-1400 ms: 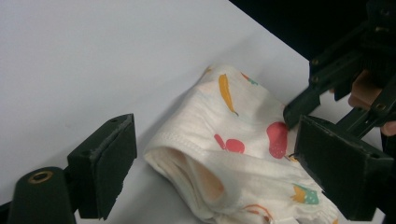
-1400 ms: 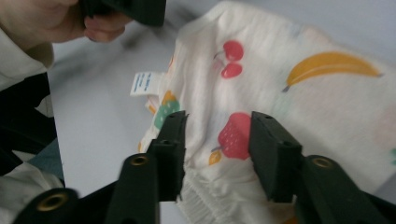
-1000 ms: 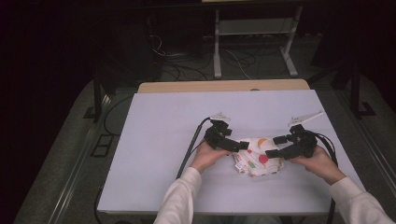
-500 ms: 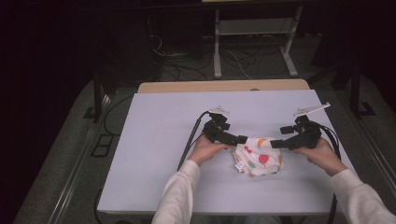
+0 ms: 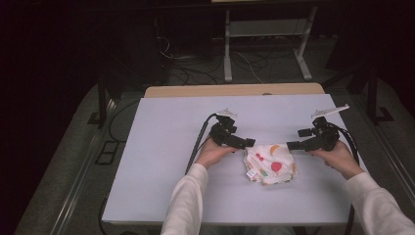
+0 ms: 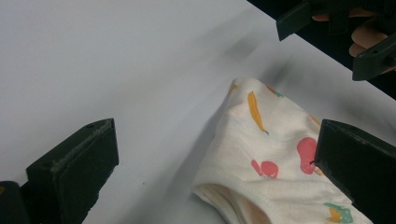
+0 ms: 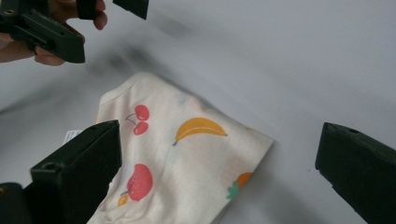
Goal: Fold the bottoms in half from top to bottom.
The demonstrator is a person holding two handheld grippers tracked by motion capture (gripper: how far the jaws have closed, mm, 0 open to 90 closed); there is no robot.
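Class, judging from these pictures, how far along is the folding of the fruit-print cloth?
Done: the fruit-print cloth lies folded into a compact bundle on the white table. In hand: nothing; the left gripper and right gripper both stand open beside it, the right one's jaws just opened, with nothing between them. Left: probably little, perhaps tidying the loose layered edge seen in the left gripper view.

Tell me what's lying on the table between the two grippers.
A folded fruit-print cloth lies between the left gripper and the right gripper, touching neither, as the high view shows.
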